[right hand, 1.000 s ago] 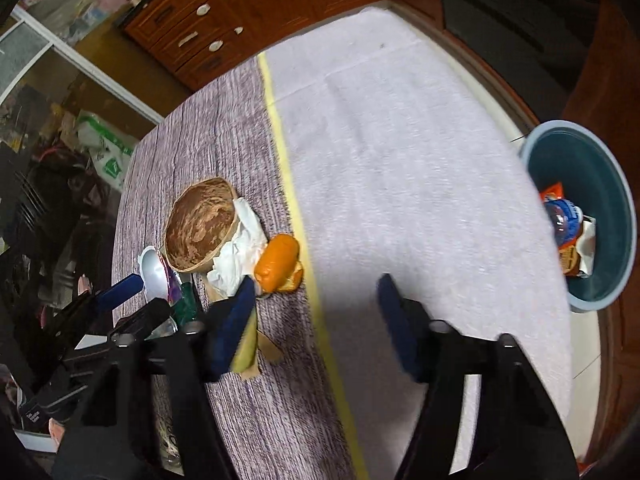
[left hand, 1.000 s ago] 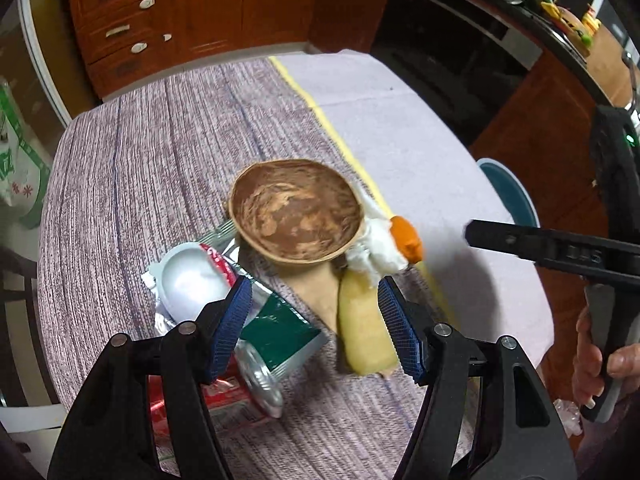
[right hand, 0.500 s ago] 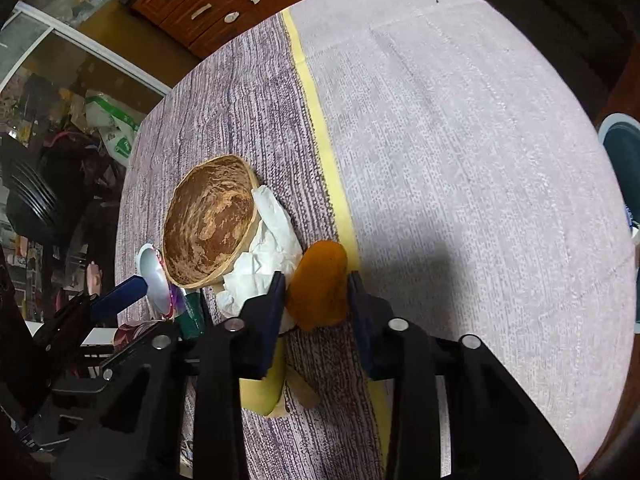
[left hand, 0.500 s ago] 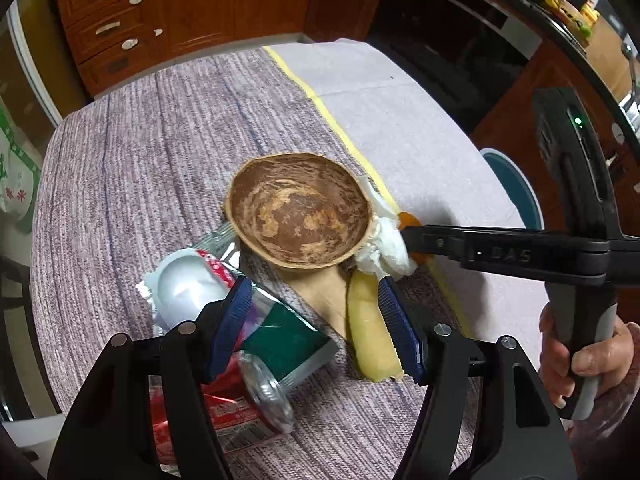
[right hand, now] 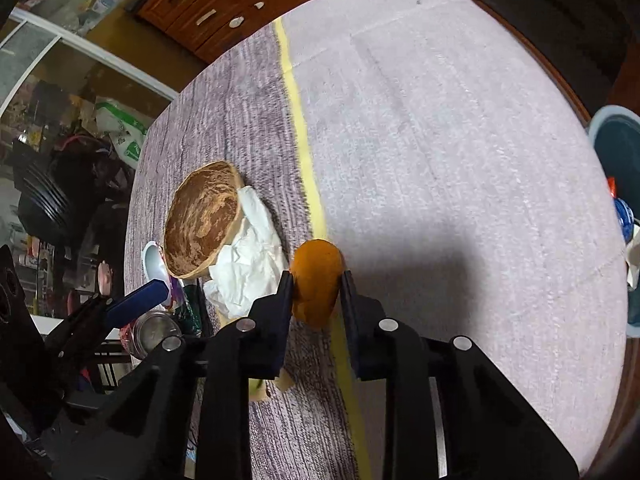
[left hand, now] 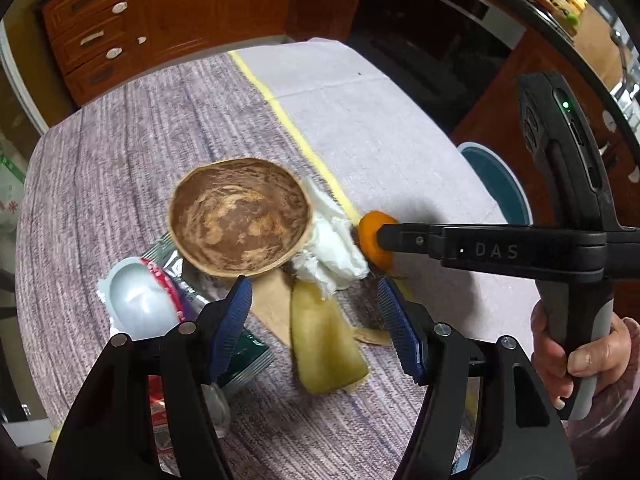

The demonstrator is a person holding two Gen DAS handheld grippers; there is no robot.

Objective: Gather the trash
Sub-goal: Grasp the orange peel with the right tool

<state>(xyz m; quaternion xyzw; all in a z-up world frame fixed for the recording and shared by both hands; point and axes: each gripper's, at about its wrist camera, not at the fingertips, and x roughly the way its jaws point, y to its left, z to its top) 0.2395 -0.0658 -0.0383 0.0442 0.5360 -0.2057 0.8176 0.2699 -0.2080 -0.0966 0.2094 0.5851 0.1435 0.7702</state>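
Since half a second ago, the right gripper (right hand: pixel 316 280) has kept its 2 fingers clamped on the orange peel (right hand: pixel 317 280), and the peel now sits a little higher in the right wrist view, over the yellow stripe (right hand: pixel 298 112); whether it has left the cloth is hard to say from this angle. From the left wrist camera the same peel (left hand: pixel 370 236) shows at the tip of the right gripper (left hand: pixel 384 236), just beside the crumpled white tissue (left hand: pixel 332 244).

Largest is the table (left hand: pixel 100 168), covered in a purple-grey cloth, with the paler half lying beyond the stripe. A teal bin (right hand: pixel 616 152) stands off the table's far edge with wrappers inside. On the cloth, the brown bowl (left hand: pixel 240 216) rests against the tissue. A banana peel (left hand: pixel 324 344) lies in front of the bowl, between the fingers of the left gripper (left hand: pixel 316 320), which hang wide apart above it and grip nothing. A green packet (left hand: pixel 244 356) sits under the left finger, touching a white plastic lid (left hand: pixel 140 300). A crushed red can (right hand: pixel 150 332) lies nearest the left gripper's body. A brown scrap of paper (left hand: pixel 272 300) lies beside the banana peel, under the bowl's edge.
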